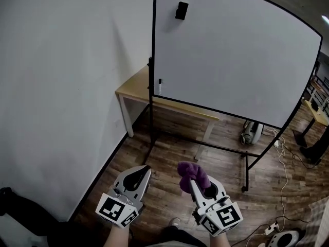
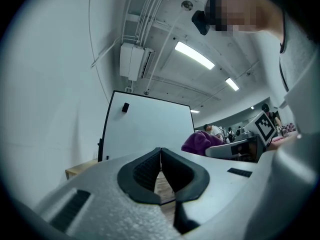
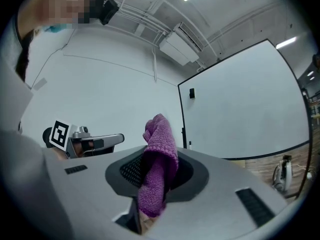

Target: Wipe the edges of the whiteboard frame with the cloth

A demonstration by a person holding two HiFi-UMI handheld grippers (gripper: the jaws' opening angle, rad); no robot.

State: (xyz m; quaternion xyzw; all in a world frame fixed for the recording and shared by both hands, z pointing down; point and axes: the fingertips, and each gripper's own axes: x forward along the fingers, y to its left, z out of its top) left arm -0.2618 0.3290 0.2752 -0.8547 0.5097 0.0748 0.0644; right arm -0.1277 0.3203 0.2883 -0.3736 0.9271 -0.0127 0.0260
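Note:
A large whiteboard (image 1: 231,55) with a thin black frame (image 1: 153,60) stands on a rolling stand, well ahead of both grippers. My right gripper (image 1: 194,181) is shut on a purple cloth (image 1: 192,175), which bunches up above its jaws. In the right gripper view the cloth (image 3: 157,169) hangs between the jaws, with the whiteboard (image 3: 245,104) far behind. My left gripper (image 1: 142,172) is shut with nothing in it, low and to the left of the right one. The left gripper view shows the whiteboard (image 2: 147,129) and the cloth (image 2: 199,142) at the right.
A black eraser (image 1: 181,10) sticks near the board's top and a marker (image 1: 159,86) hangs at its lower left. A wooden table (image 1: 134,90) stands behind the board against the white wall (image 1: 67,86). Cables and a power strip (image 1: 271,229) lie on the wood floor at right.

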